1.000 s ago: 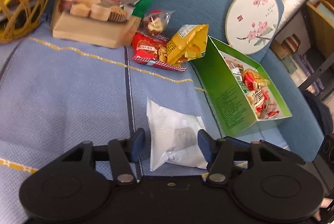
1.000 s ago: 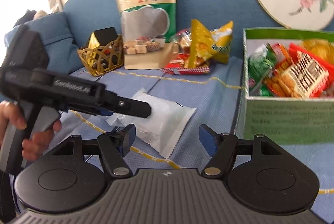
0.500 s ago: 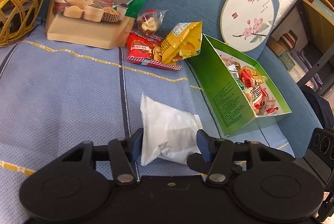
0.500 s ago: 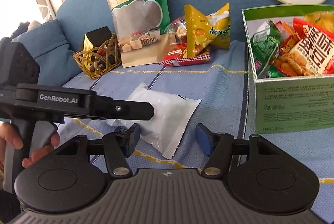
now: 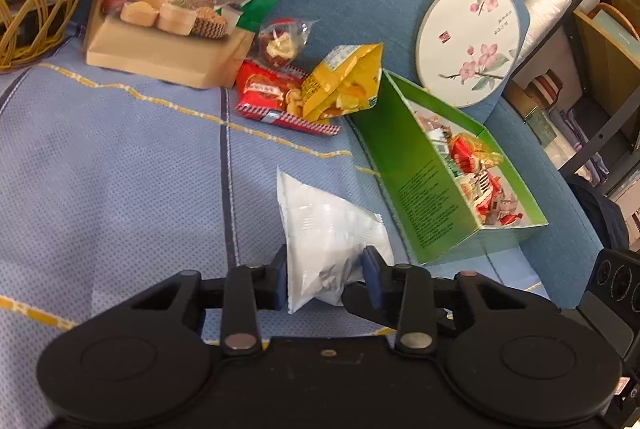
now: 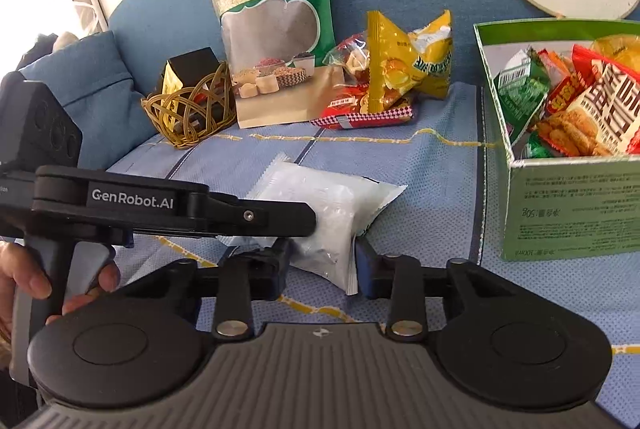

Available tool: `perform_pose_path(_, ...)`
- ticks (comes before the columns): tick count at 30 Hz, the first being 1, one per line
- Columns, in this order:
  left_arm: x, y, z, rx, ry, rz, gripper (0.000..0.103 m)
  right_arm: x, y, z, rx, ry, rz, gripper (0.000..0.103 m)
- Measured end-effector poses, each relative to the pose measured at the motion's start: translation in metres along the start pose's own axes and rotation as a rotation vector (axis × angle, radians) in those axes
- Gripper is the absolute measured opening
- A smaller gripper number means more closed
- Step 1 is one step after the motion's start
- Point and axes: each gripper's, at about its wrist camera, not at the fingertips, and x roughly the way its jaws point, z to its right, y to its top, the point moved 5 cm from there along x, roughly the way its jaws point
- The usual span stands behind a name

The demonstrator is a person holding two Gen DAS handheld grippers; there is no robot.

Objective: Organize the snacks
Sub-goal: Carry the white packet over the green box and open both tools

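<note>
A white snack packet lies on the blue sofa seat. My left gripper is closed on its near end, both pads pressing its sides. The packet also shows in the right wrist view, with the left gripper clamped on it from the left. My right gripper has its jaws on both sides of the packet's near corner, closed to about its width. A green box full of wrapped snacks sits to the right. A yellow packet and a red packet lie behind.
A large grain pouch leans on the sofa back, next to a wicker basket. A small clear packet lies by the pouch. A round floral fan rests behind the box. Shelves stand at the right.
Both grippers have narrowed around the white packet. The left gripper's jaws closed onto its near end, and the right gripper moved in on it.
</note>
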Motion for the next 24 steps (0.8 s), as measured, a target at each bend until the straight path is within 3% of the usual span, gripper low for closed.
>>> perform_pose_path(9,-0.013,0.037,0.052,0.039,-0.085,0.121,0.046,-0.044,0.036,0.002,-0.062,-0.037,0.183,0.055)
perform_pose_path(16,0.03,0.067,0.13,0.181,-0.149,0.108,0.046,-0.089,0.06,0.055,0.036,-0.152,0.321,0.055)
perform_pose_path(20,0.063,0.077,0.167,0.203,-0.219,0.065,0.046,-0.116,0.07,0.082,0.036,-0.26,0.373,0.055)
perform_pose_path(24,0.098,0.077,0.203,0.249,-0.239,0.031,0.046,-0.137,0.068,0.115,0.087,-0.348,0.401,0.055)
